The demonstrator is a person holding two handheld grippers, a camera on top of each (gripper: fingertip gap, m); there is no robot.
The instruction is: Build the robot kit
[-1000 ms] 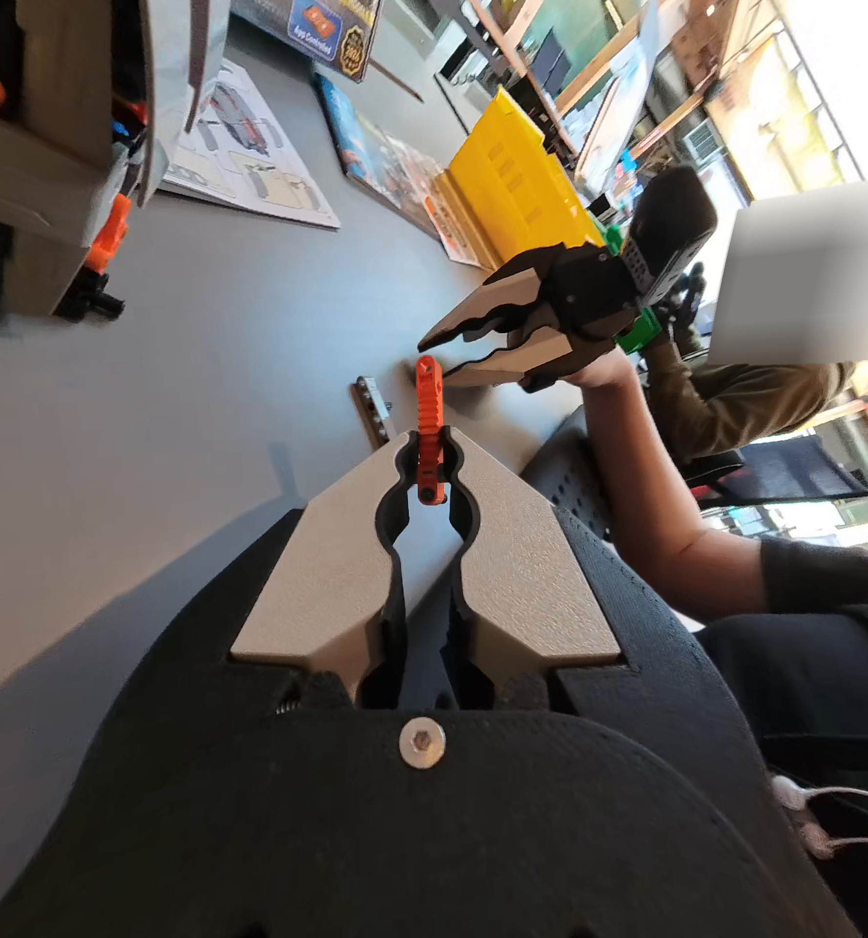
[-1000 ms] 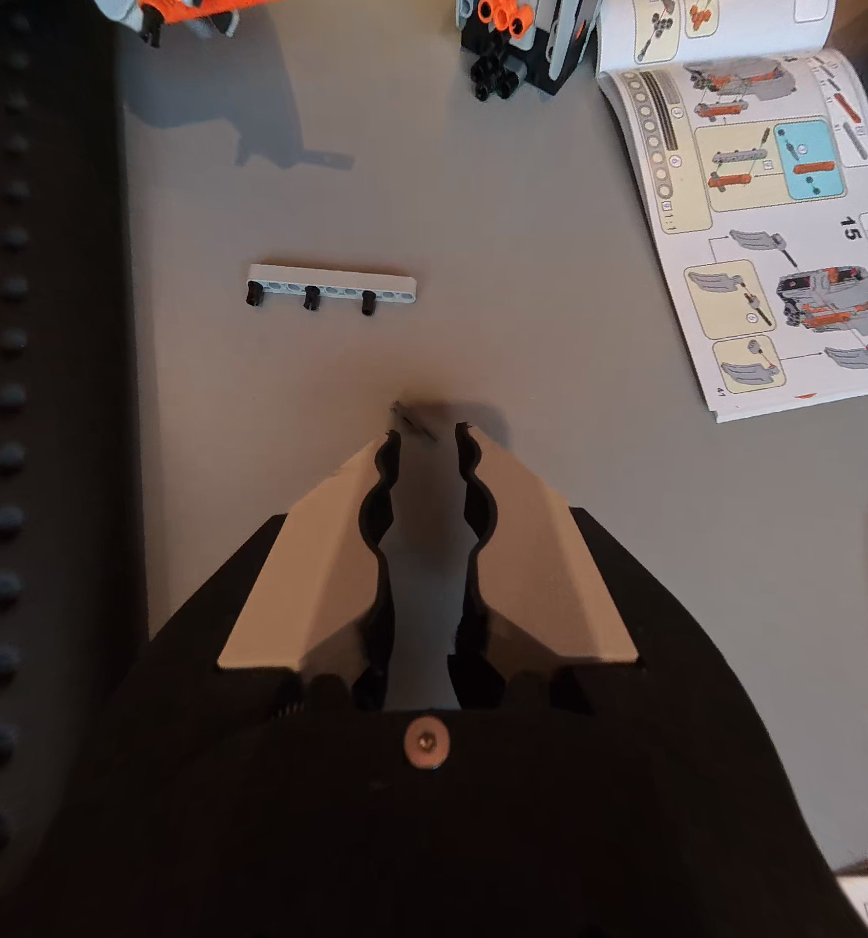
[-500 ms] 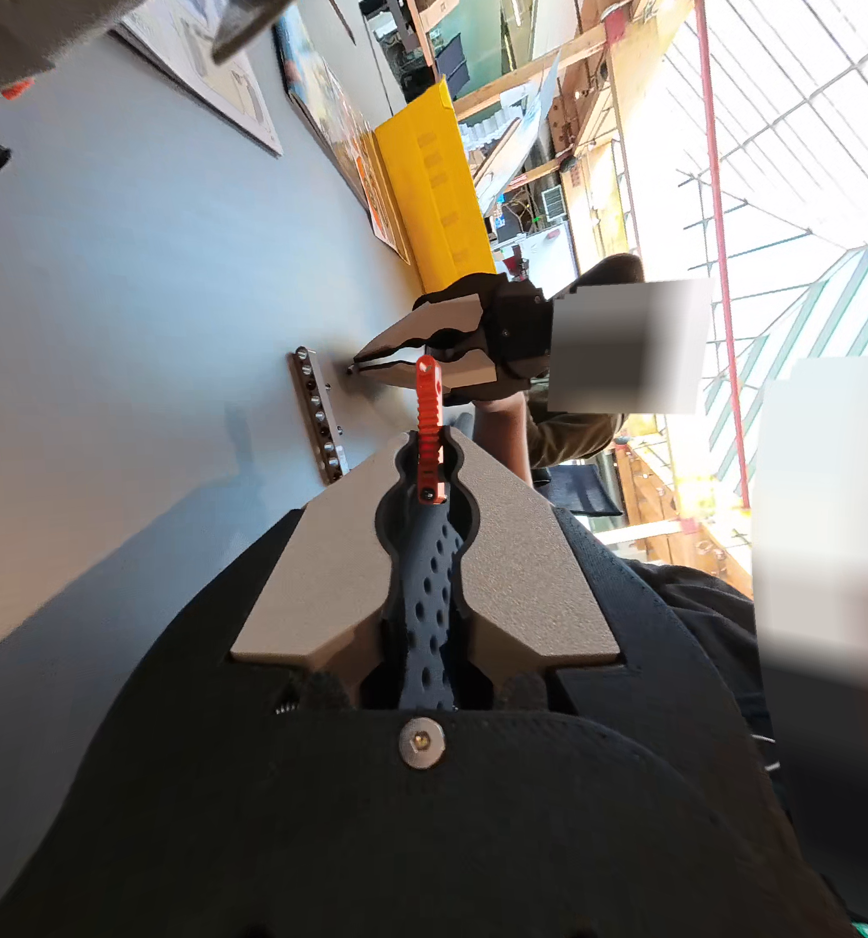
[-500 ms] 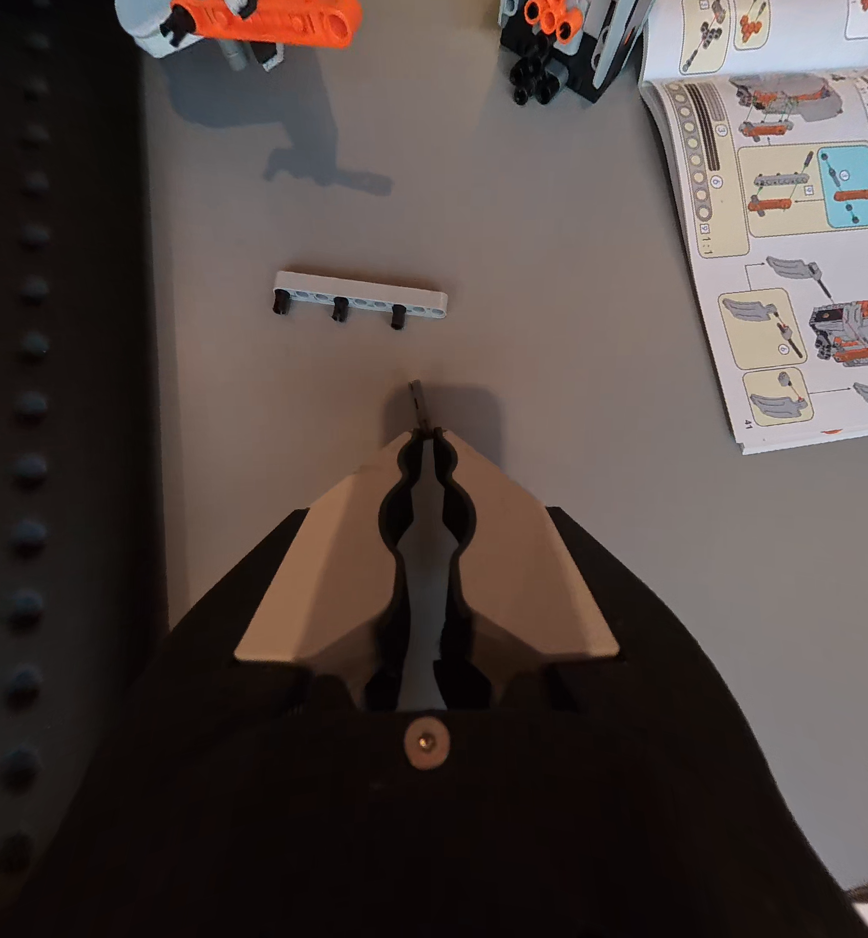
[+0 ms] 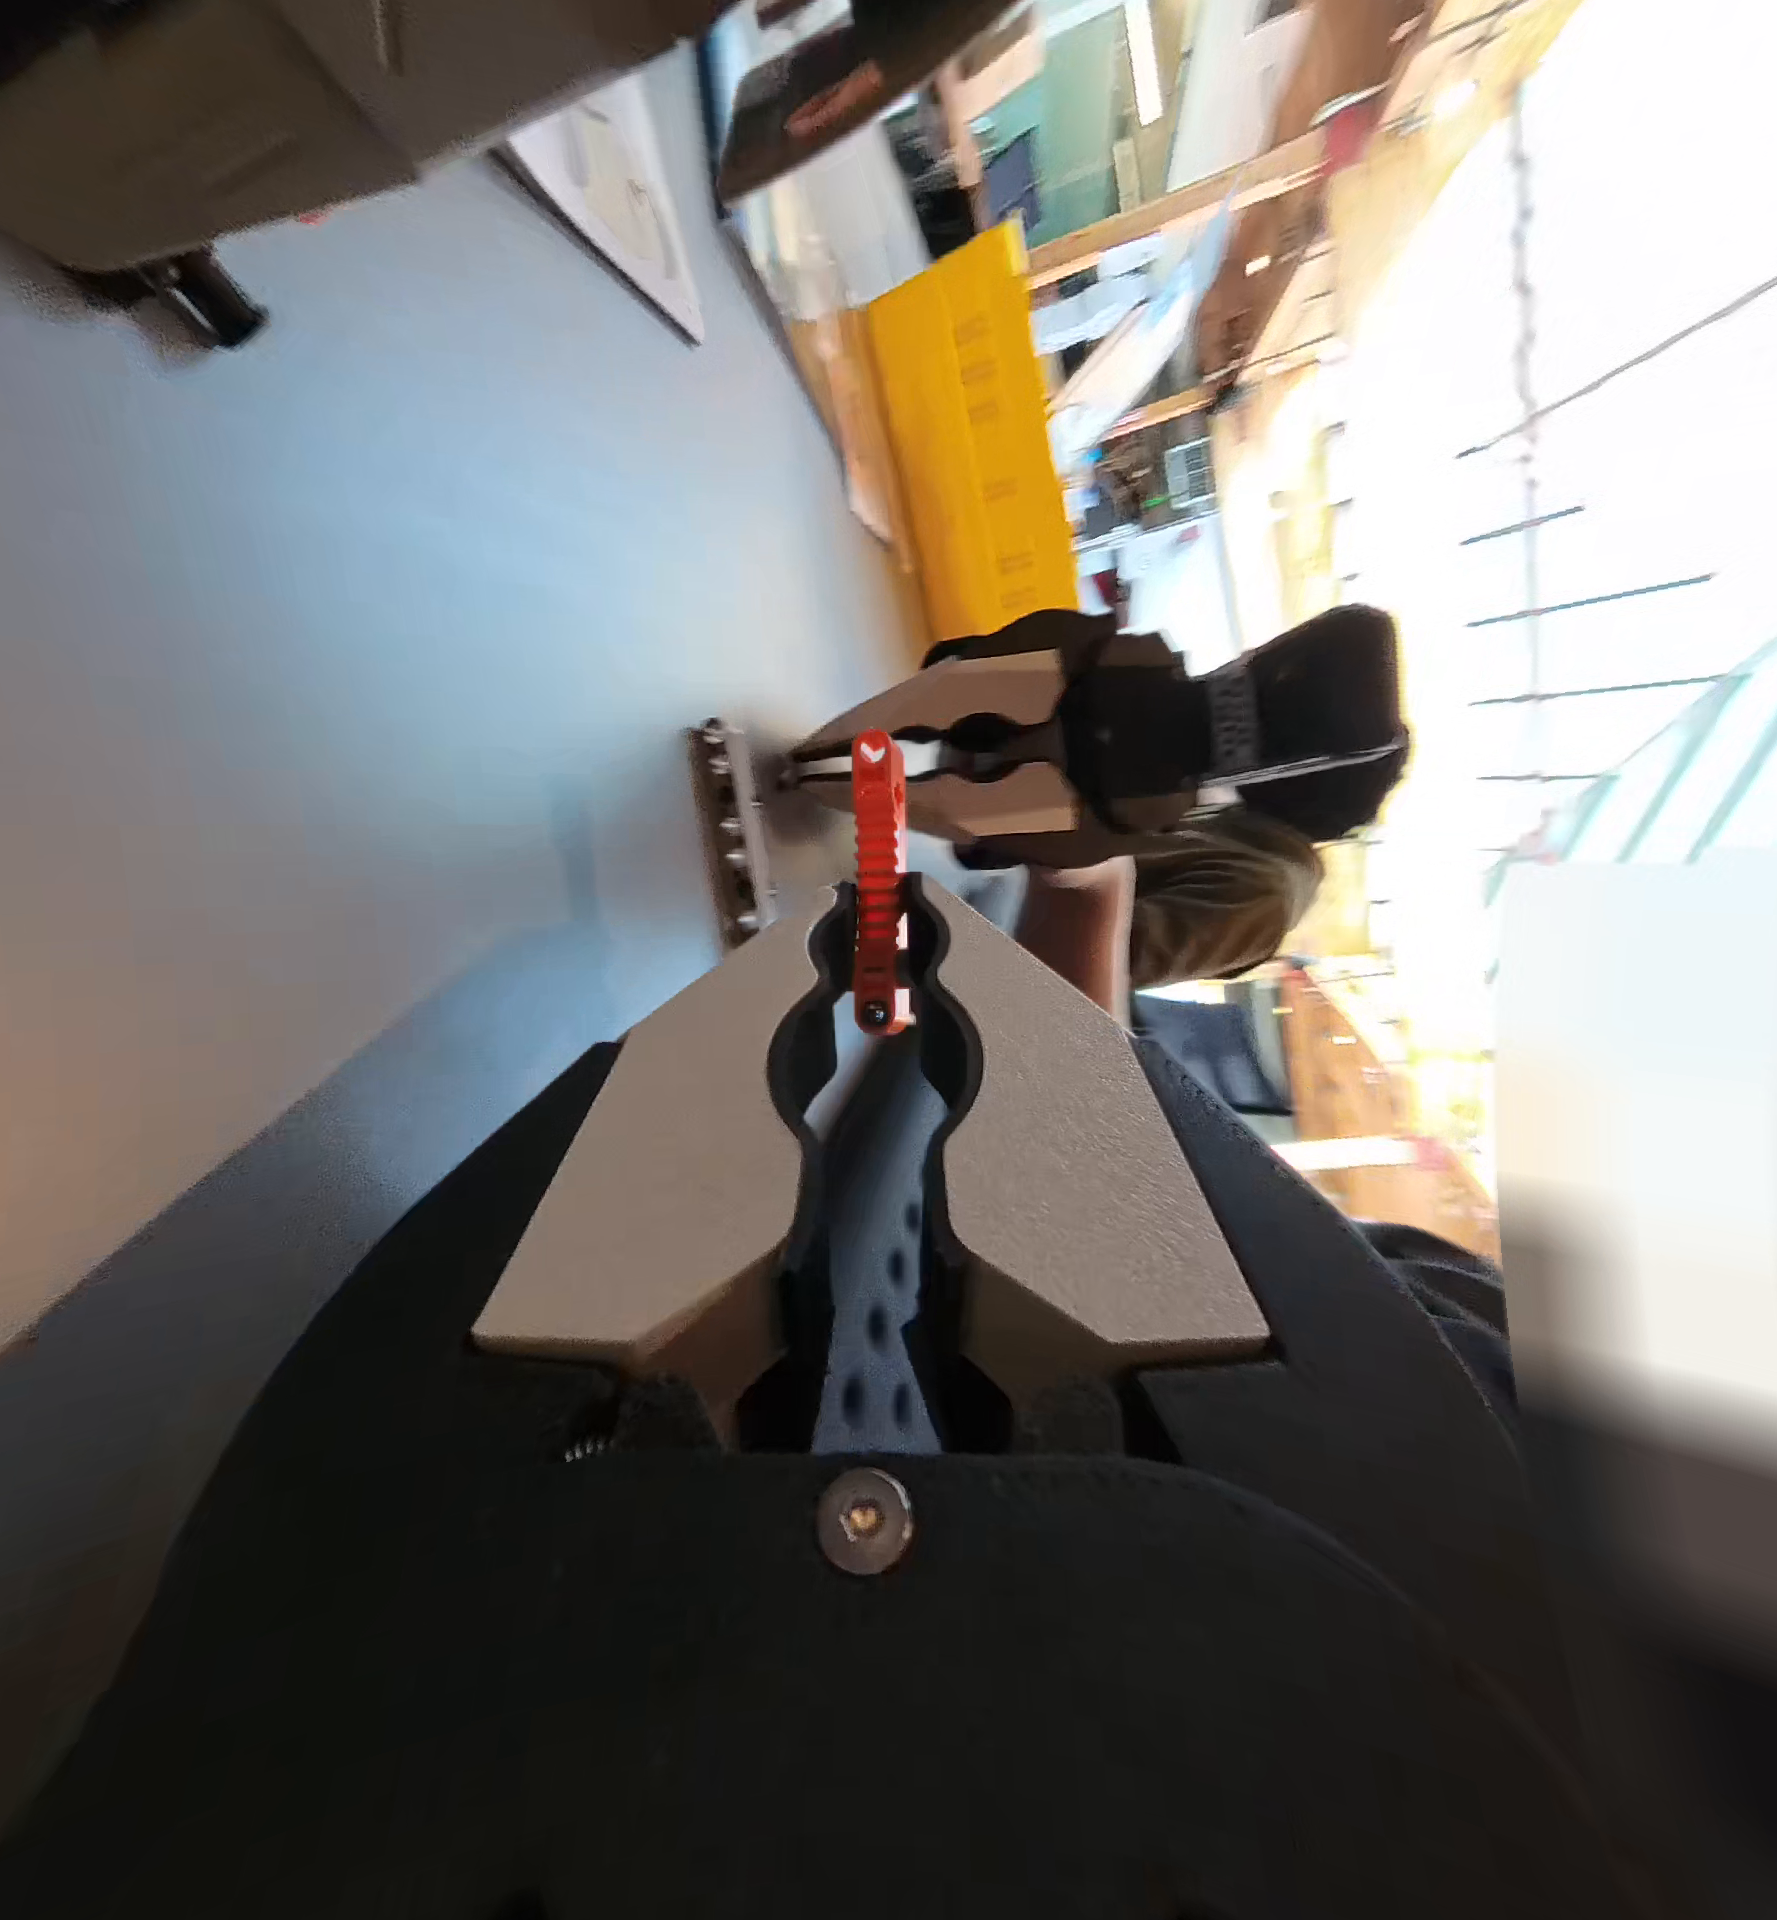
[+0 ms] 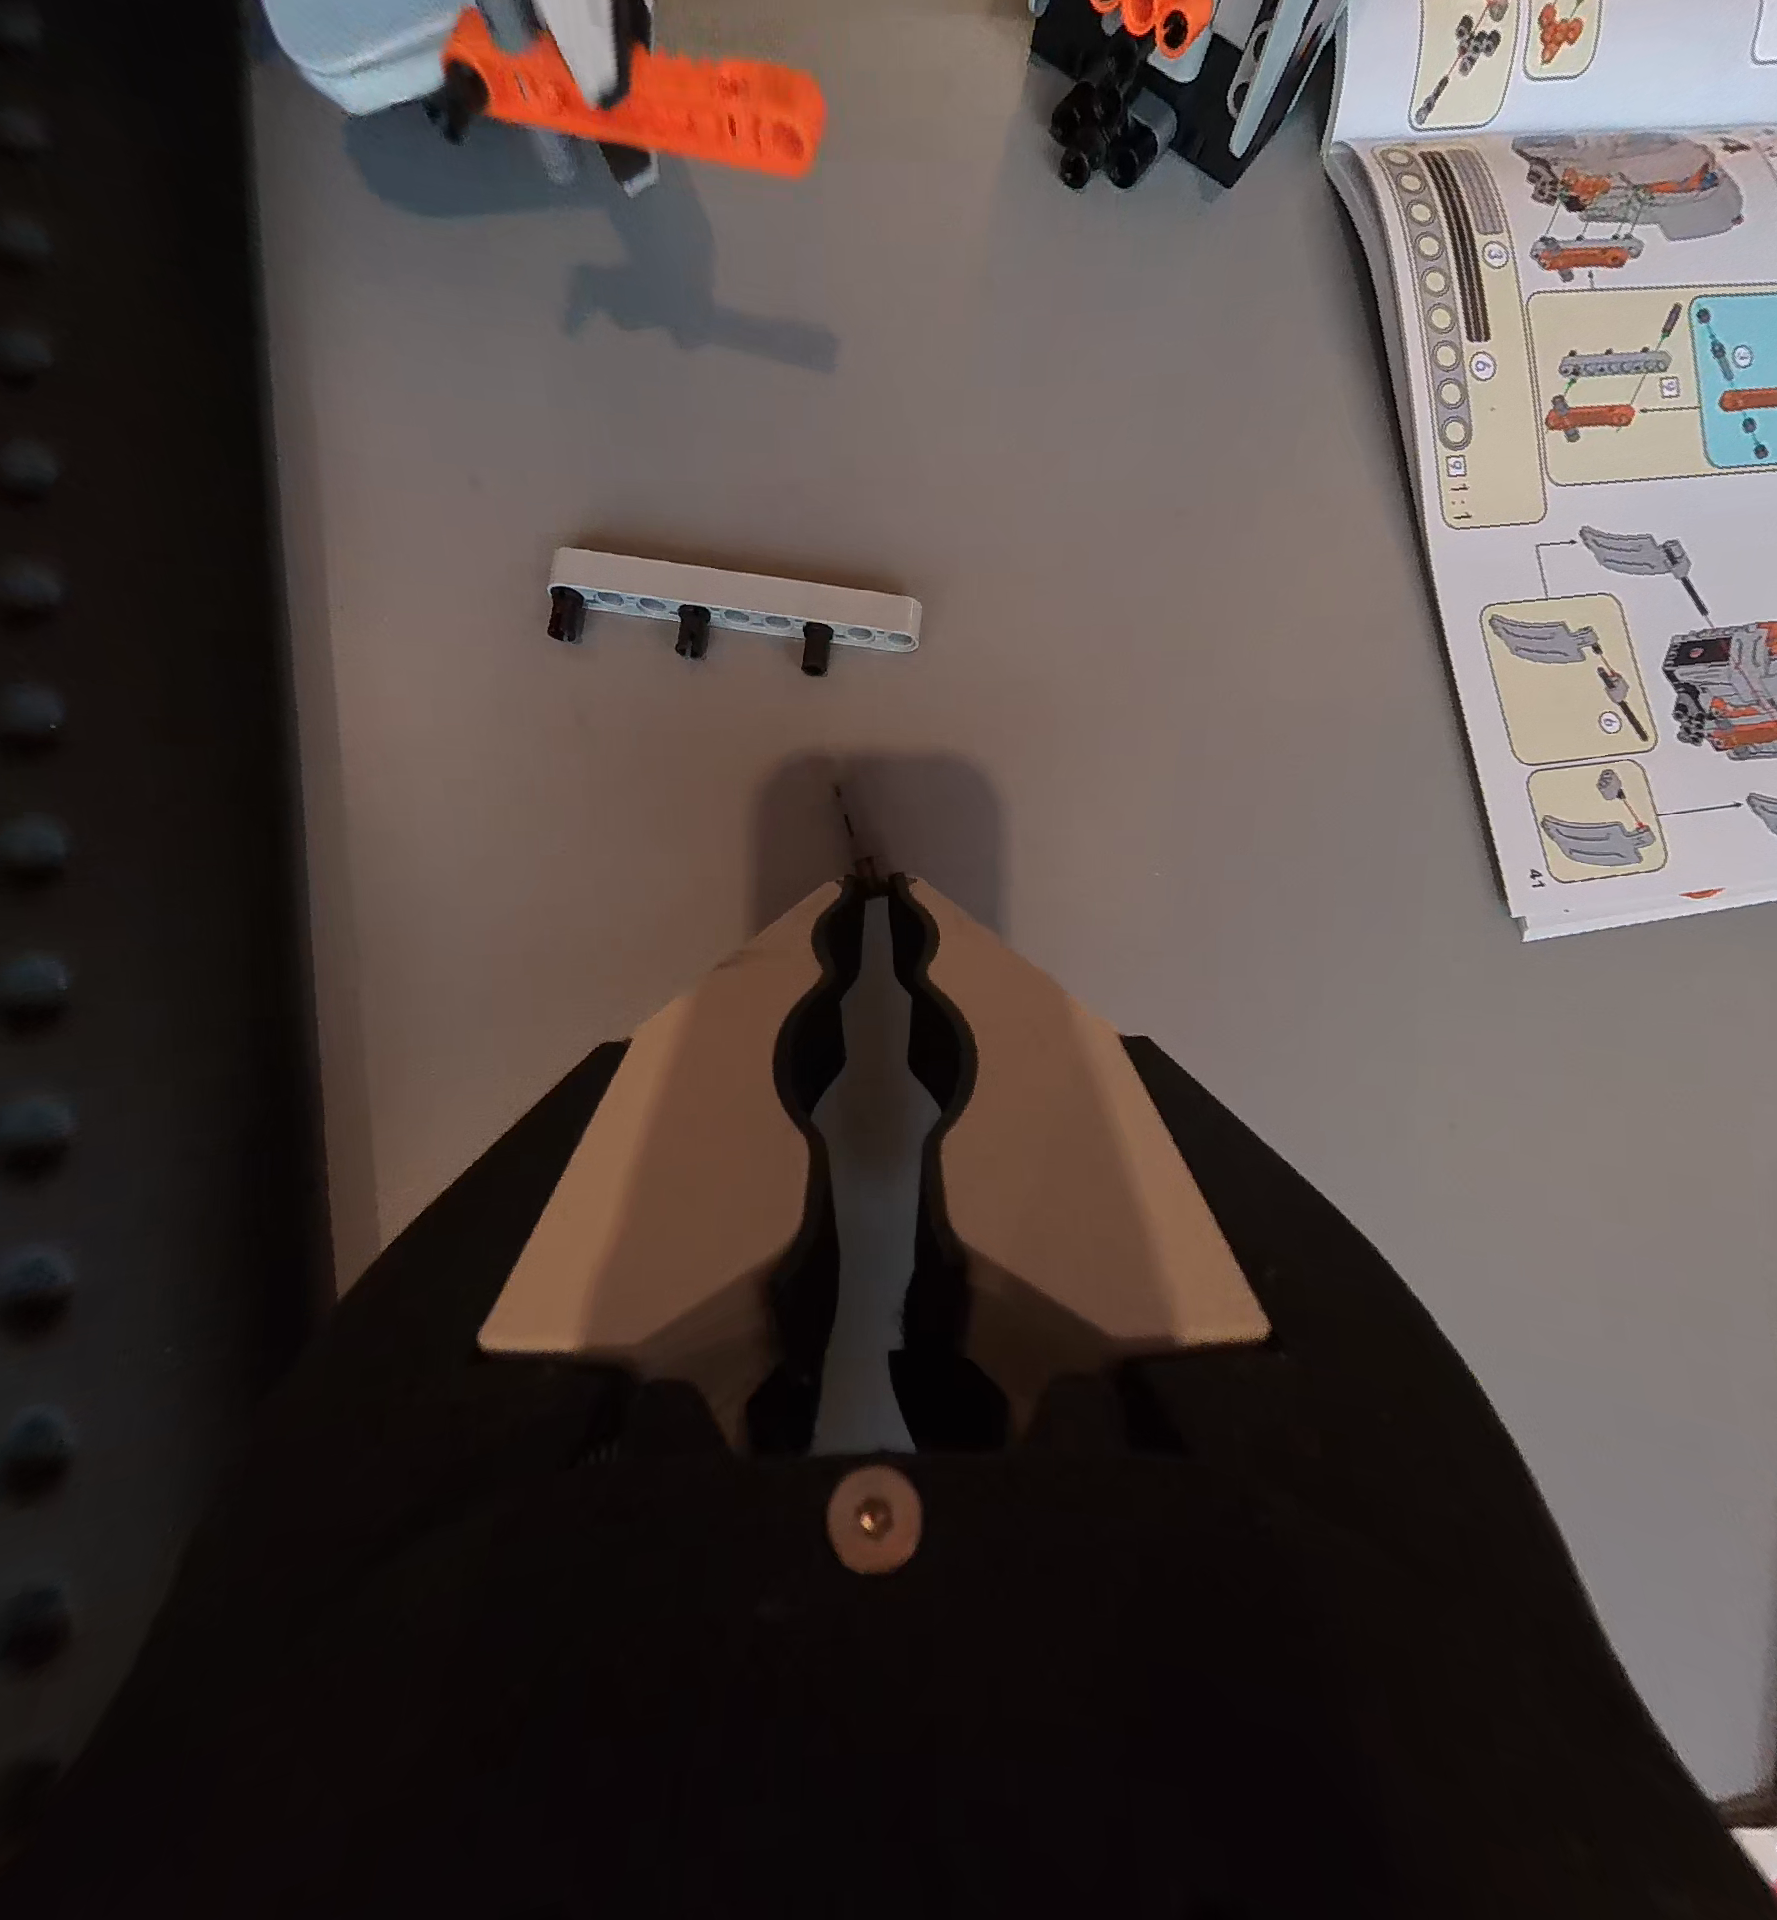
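Observation:
My left gripper is shut on a ribbed orange beam that sticks out past the tips, held above the grey table. My right gripper is shut on a thin dark pin whose end points at the table. Just beyond it lies a light grey beam with three black pins in its side. In the left wrist view the right gripper is close to that grey beam. The orange beam also shows at the top of the right wrist view.
An open instruction booklet lies to the right. A black and orange model part sits at the far edge. A dark studded mat runs along the left. A yellow bin and a box stand farther off. My hands' fingertips stand some 12 cm from each other.
My right gripper was open over the dark pin, then closed on it and now holds it. The left gripper with the orange beam has moved closer to the grey beam.

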